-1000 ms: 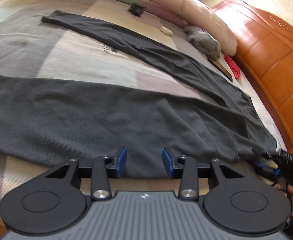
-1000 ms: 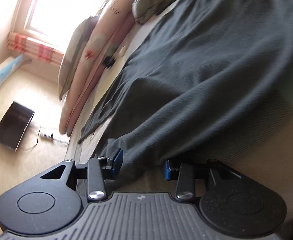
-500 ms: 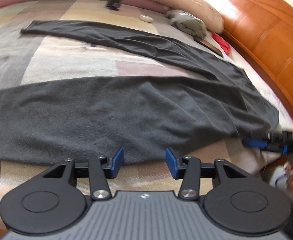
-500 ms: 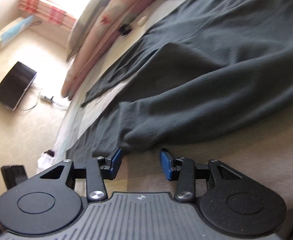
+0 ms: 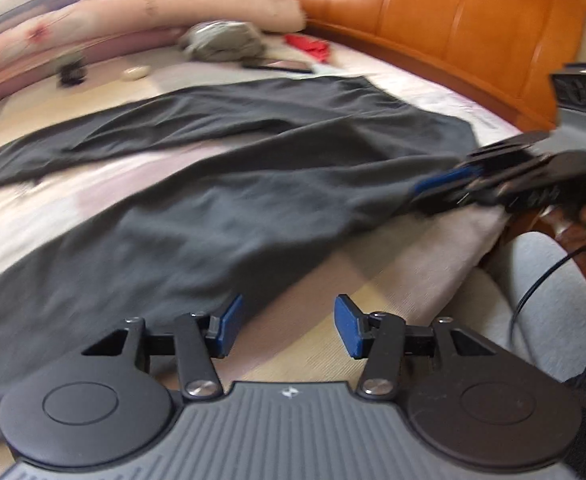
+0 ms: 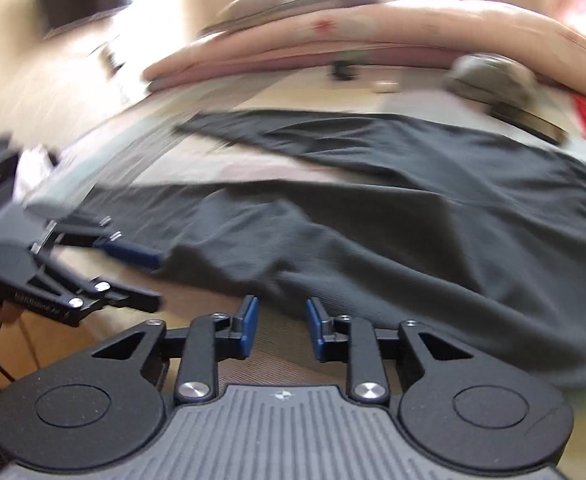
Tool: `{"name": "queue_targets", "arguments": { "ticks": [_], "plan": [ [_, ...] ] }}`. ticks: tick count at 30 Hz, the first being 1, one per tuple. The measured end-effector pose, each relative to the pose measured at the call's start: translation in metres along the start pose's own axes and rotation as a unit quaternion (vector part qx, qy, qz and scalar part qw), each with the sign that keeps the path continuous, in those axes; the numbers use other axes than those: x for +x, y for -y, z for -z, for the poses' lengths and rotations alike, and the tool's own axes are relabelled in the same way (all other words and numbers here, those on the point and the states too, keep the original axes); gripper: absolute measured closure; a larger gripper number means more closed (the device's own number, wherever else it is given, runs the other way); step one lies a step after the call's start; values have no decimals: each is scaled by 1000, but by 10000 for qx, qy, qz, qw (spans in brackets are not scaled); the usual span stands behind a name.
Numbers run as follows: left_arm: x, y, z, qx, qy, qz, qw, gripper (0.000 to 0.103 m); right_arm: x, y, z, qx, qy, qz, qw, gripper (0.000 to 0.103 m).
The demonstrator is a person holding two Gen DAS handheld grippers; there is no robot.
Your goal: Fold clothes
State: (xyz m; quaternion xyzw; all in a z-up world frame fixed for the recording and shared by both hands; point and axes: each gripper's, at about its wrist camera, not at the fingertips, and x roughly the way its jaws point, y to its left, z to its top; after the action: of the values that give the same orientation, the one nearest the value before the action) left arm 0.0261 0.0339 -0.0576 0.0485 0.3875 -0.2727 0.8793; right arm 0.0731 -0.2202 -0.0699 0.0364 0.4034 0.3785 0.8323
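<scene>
Dark grey trousers (image 5: pixel 229 200) lie spread, rumpled, legs apart; left tool (image 5: pixel 289 326) and right tool (image 6: pixel 279 326) gape, empty.

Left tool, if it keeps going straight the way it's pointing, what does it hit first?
Probably the near edge of the dark grey trousers spread on the bed. The left tool is open and empty, just short of the cloth; depth is unclear.

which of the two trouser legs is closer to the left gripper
The wide near leg: its hem edge reaches the left gripper. The other leg lies farther up the bed, toward the pillows.
</scene>
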Motion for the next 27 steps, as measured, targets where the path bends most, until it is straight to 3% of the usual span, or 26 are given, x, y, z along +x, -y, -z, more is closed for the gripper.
{"name": "queue_targets", "arguments": {
  "ticks": [6,16,21,27],
  "plan": [
    [19,-10,-13,-210,75,218,9995,53,15,-23,-16,-1000,-135,101,9948,76],
    [46,-50,-27,-1088,56,515,9927,53,51,4,-39,-605,-347,185,9974,79],
    [53,-59,-30,-1279,93,628,9898,50,35,-22,-28,-1509,-367,6,9879,78],
    [55,-62,-35,-1376,116,601,9886,50,15,-53,-15,-2563,-389,-200,9656,78]
  ]
}}
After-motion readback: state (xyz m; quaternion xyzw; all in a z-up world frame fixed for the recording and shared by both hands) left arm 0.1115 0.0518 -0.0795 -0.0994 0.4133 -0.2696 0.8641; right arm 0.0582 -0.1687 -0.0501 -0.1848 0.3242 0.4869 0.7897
